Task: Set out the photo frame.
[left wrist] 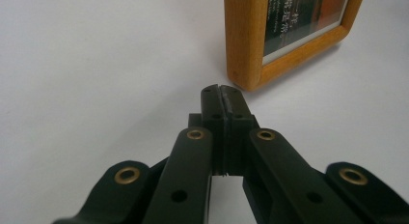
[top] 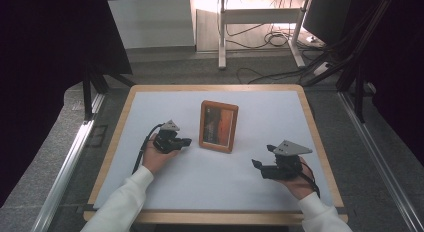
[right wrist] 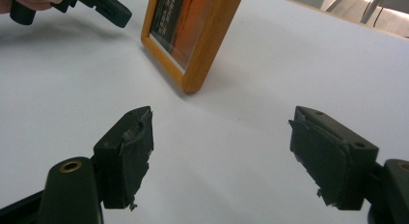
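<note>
My left tongs (left wrist: pixel 223 96) are fully closed, pads pressed together with nothing between them, tips just short of the near corner of the frame (left wrist: pixel 284 35) and not touching it. In the high view the left tongs (top: pixel 184 141) sit low over the counter (top: pixel 150 107), pointing right at the frame's (top: pixel 218 125) left edge, close beside it. My right tongs (right wrist: pixel 219 151) are wide open and empty, jaws spread well apart with bare counter (right wrist: pixel 289 64) between them, aimed at the frame (right wrist: pixel 193 35) from farther off. High view puts the right tongs (top: pixel 259 167) near the counter's front right, pointing left, well apart from the frame. The frame stands mid-counter, wooden border, orange picture inside, leaning back a bit. From the right side I also see the left tongs (right wrist: pixel 113 11) near the frame's far edge.
</note>
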The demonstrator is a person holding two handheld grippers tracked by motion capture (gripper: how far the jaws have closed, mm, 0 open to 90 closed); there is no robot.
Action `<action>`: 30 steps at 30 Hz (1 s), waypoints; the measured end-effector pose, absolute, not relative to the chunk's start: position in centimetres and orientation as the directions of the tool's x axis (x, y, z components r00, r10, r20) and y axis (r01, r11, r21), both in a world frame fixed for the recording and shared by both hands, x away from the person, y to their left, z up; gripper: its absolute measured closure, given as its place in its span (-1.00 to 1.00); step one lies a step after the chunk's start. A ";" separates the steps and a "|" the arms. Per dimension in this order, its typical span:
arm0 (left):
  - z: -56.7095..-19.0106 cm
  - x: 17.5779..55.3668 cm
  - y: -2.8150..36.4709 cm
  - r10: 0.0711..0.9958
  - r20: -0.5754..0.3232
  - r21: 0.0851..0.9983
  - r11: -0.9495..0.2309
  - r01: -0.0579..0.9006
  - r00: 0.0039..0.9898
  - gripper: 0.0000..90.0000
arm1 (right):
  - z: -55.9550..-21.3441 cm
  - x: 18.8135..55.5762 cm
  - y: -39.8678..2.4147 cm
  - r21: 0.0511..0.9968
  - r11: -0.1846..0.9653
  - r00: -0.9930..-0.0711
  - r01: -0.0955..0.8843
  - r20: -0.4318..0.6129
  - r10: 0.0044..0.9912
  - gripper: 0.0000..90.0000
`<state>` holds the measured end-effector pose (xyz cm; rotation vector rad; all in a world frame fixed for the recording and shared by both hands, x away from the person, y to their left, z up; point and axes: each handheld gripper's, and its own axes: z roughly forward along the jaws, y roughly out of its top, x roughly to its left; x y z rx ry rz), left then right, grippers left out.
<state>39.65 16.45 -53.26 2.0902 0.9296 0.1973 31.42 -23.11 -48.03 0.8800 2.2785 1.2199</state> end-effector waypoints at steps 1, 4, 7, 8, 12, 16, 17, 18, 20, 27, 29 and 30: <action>-53.3 39.8 16.3 0.677 -0.177 0.738 -0.389 0.552 0.714 1.00 | -48.2 31.4 -23.3 0.844 0.416 -0.715 0.338 -0.057 0.696 -0.49; -53.3 40.2 15.9 0.677 -0.180 0.738 -0.386 0.553 0.713 1.00 | -48.7 31.4 -23.6 0.840 0.409 -0.708 0.355 -0.044 0.705 -0.49; -53.3 40.6 15.2 0.677 -0.182 0.735 -0.388 0.556 0.713 1.00 | -49.1 31.6 -23.7 0.838 0.405 -0.705 0.367 -0.034 0.709 -0.48; -53.3 40.7 15.1 0.676 -0.184 0.735 -0.387 0.556 0.713 1.00 | -49.2 31.5 -23.6 0.836 0.407 -0.704 0.368 -0.036 0.709 -0.49; -53.4 40.9 14.5 0.668 -0.177 0.735 -0.399 0.549 0.723 1.00 | -49.3 31.5 -23.5 0.834 0.416 -0.705 0.364 -0.045 0.707 -0.49; -53.5 40.8 14.4 0.664 -0.175 0.731 -0.407 0.548 0.727 1.00 | -49.3 31.4 -23.4 0.832 0.418 -0.711 0.366 -0.040 0.702 -0.49; -53.5 40.8 14.3 0.666 -0.173 0.732 -0.406 0.547 0.726 1.00 | -49.3 31.3 -23.4 0.831 0.422 -0.711 0.363 -0.045 0.702 -0.49; -53.6 40.8 14.3 0.668 -0.175 0.735 -0.400 0.547 0.723 1.00 | -49.4 31.3 -23.3 0.831 0.422 -0.712 0.362 -0.045 0.701 -0.49; -53.6 40.8 14.3 0.667 -0.173 0.734 -0.404 0.547 0.725 1.00 | -49.3 31.4 -23.4 0.831 0.421 -0.711 0.364 -0.044 0.702 -0.49; -53.5 40.6 14.2 0.662 -0.169 0.732 -0.412 0.543 0.730 1.00 | -49.3 31.5 -23.7 0.830 0.419 -0.704 0.368 -0.045 0.709 -0.49; -53.5 40.5 14.1 0.660 -0.167 0.732 -0.415 0.540 0.733 1.00 | -49.4 31.5 -23.7 0.830 0.420 -0.705 0.368 -0.045 0.708 -0.49; -53.5 40.4 14.0 0.659 -0.164 0.733 -0.417 0.538 0.734 1.00 | -49.4 31.5 -23.7 0.830 0.420 -0.706 0.367 -0.045 0.707 -0.49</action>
